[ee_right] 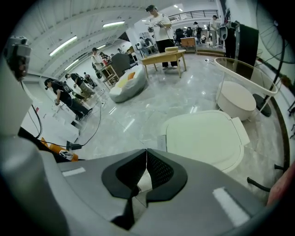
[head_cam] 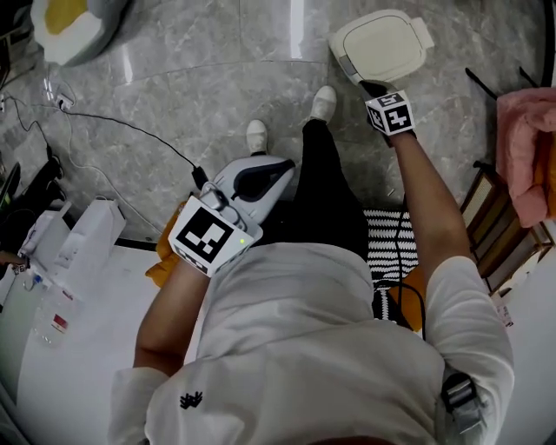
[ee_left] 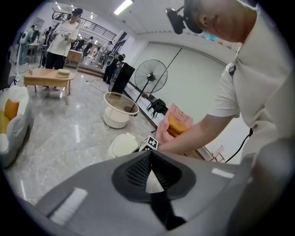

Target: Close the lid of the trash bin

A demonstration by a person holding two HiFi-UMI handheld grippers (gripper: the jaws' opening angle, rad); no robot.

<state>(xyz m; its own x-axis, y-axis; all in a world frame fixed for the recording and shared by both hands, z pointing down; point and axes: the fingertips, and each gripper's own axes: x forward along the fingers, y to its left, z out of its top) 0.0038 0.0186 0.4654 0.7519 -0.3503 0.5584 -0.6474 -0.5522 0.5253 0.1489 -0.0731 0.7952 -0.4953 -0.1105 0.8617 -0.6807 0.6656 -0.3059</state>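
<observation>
The cream trash bin [head_cam: 382, 45] stands on the marble floor at the top of the head view, its lid lying flat down on it. In the right gripper view the bin [ee_right: 207, 138] sits just beyond the jaws. My right gripper [head_cam: 373, 87] hangs over the bin's near edge, apart from it, shut with nothing between its fingers [ee_right: 146, 152]. My left gripper [head_cam: 282, 167] is held close to the body, well short of the bin, shut and empty [ee_left: 150, 153]. From the left gripper view the bin [ee_left: 122, 145] shows past the right gripper's marker cube [ee_left: 148, 144].
A cream tub on a stand [ee_right: 239, 92] is beyond the bin, with a floor fan [ee_left: 150, 76] near it. Pink cloth [head_cam: 526, 148] lies on shelving at the right. Cables [head_cam: 113, 122] cross the floor at left, by a white table [head_cam: 69, 330]. A beanbag [head_cam: 74, 26] and people are farther off.
</observation>
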